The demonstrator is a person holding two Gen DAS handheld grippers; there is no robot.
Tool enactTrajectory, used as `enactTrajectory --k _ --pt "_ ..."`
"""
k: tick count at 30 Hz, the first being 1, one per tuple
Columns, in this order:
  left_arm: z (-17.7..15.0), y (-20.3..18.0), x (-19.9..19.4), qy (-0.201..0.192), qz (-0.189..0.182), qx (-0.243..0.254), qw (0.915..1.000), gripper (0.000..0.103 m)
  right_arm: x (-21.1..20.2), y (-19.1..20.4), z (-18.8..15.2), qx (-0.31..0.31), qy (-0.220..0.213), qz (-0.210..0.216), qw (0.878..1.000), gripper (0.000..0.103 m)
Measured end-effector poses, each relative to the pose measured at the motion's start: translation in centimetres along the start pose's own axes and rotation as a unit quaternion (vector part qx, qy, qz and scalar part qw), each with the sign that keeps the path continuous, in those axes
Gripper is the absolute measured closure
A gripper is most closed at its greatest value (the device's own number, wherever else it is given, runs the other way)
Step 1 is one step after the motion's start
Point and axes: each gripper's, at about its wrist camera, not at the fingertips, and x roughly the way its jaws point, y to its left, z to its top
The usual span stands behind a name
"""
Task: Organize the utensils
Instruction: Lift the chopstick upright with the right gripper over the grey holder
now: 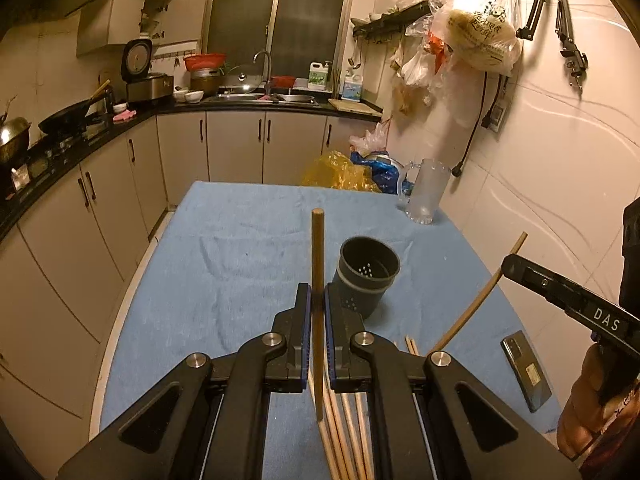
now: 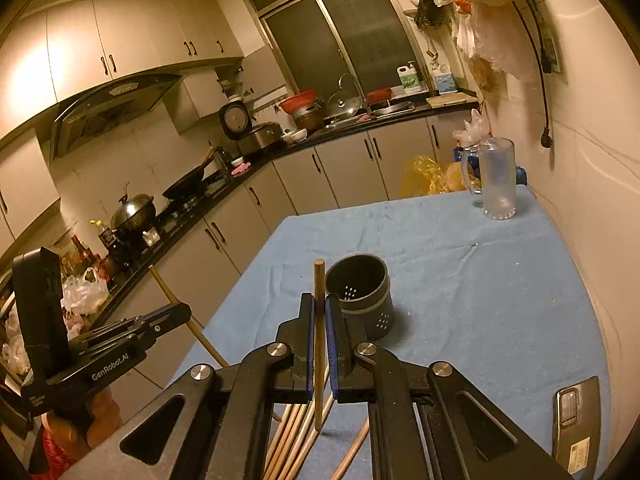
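Blue cloth [image 1: 240,240] covers the kitchen table, where the left gripper [image 1: 317,300] and the right gripper [image 2: 319,312], marked "GenRobot.AI" and "DAS", each pinch one chopstick [image 1: 318,280] upright, the empty holder [image 1: 368,276] at one o'clock, the loose chopsticks [image 1: 344,432] at six waiting.

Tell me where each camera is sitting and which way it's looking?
Left wrist view: sits on the left gripper, looks forward over the blue cloth toward the sink; its fingers pinch a chopstick, and the right gripper shows at the right edge.
Right wrist view: sits on the right gripper, looks across the table toward the stove; it pinches its own chopstick, and the left gripper shows at the left.
Both share: the black holder, glass mug, phone.
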Motion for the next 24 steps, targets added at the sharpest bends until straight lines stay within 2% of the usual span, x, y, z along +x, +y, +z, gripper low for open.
enactTrajectory --k 9,17,24 --pt "3.2 -1.1 -0.4 -0.015 -0.009 0.008 0.9998 0.097 -0.9 -0.8 2.6 0.011 -0.019 0.0 1.0 0.097" --pt "9.3 -2.8 -1.2 -0.05 -0.031 0.018 0.9981 0.097 -2.9 -1.9 7.6 0.035 -0.068 0.001 0.997 0.097" --pt "13.9 -3.6 1.2 -0.06 -0.047 0.003 0.9971 0.097 -2.0 -2.7 11.6 0.049 -0.091 -0.015 0.995 0.097"
